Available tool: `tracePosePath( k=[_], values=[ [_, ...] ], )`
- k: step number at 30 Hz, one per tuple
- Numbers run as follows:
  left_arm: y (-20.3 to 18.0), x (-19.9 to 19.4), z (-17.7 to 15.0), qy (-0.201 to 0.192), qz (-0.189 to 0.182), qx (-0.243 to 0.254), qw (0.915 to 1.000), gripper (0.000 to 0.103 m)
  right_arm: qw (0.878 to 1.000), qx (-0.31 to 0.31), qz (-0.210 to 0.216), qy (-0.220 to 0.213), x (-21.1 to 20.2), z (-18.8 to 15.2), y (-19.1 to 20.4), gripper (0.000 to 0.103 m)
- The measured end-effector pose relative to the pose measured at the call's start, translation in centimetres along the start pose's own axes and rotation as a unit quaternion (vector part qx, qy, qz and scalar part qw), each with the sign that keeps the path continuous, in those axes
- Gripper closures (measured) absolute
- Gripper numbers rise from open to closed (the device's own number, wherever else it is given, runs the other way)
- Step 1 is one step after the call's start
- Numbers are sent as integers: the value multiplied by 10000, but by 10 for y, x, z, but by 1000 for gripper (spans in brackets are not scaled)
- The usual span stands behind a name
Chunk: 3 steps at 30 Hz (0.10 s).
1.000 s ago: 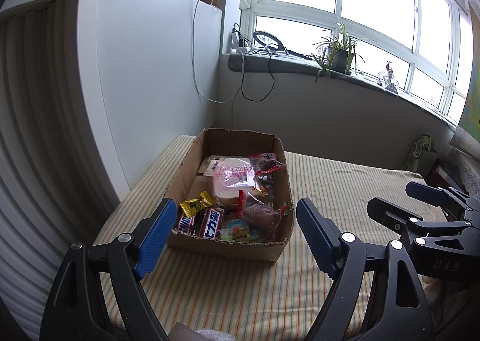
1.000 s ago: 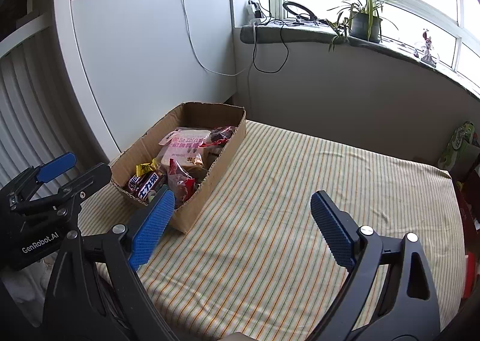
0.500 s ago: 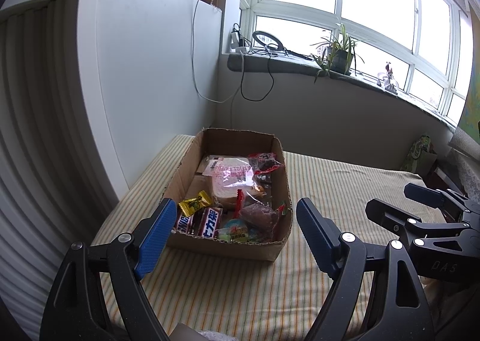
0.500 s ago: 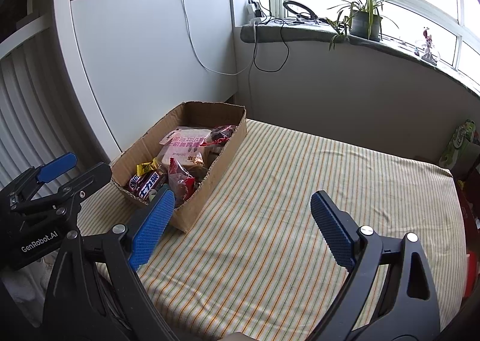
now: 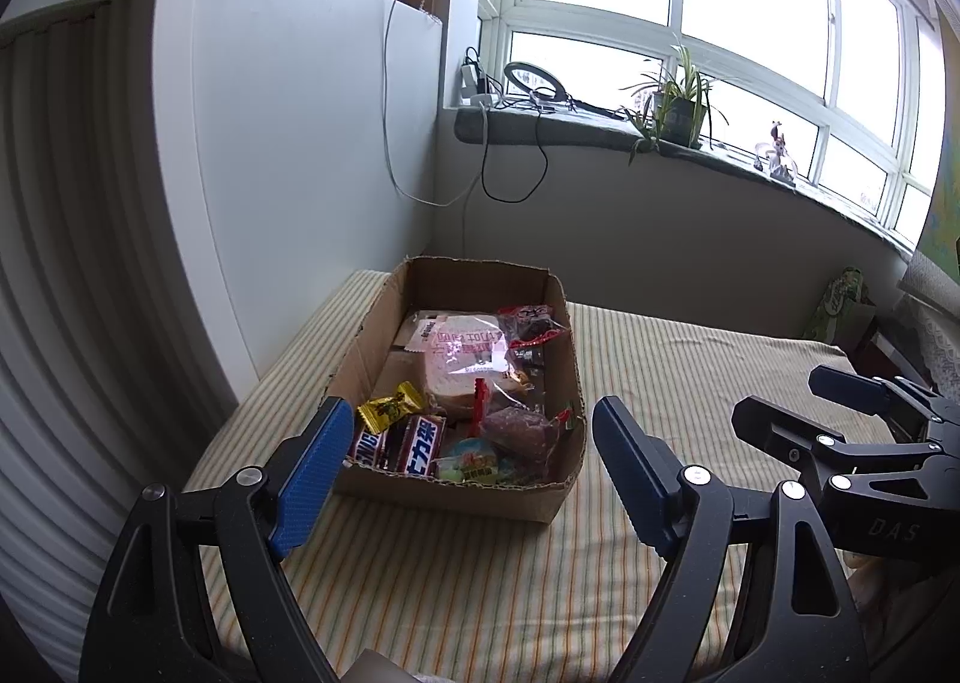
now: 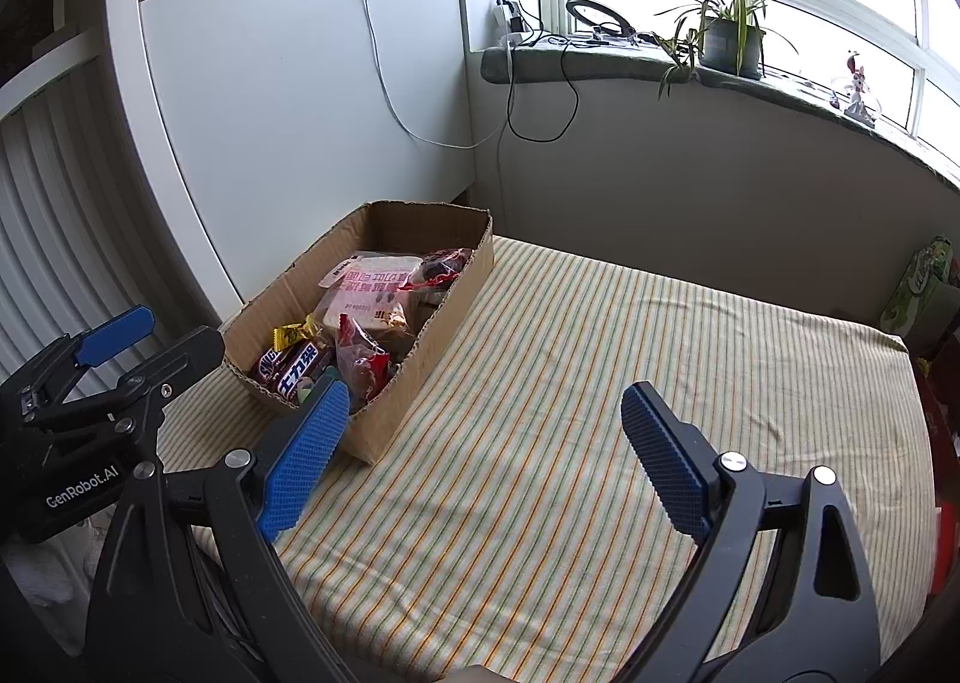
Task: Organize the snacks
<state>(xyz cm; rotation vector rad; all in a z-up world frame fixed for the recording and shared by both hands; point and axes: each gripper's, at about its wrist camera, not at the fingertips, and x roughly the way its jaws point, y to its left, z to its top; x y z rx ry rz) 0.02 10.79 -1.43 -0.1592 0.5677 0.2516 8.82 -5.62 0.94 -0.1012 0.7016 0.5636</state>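
Box of snacks unmoved, left tool and right tool still agape, empty

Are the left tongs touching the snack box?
Apart. In the right wrist view, the left tongs hang open short of the box, with striped cloth showing between them.

The lower snacks in the cardboard box are covered by the bread bag; in the right wrist view the box's near corner is masked by a blue pad; the windowsill figurine is too small to be identified.
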Motion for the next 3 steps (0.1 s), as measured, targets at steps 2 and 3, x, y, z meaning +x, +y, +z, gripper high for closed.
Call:
tracePosePath(
  k=[2, 3],
  values=[
    [0, 1, 0, 11, -10, 5, 10000, 21, 10000, 18, -9, 10, 2, -2, 0, 9],
    [0, 1, 0, 15, -9, 8, 10000, 21, 10000, 34, -7, 20, 3, -2, -1, 9]
  ],
)
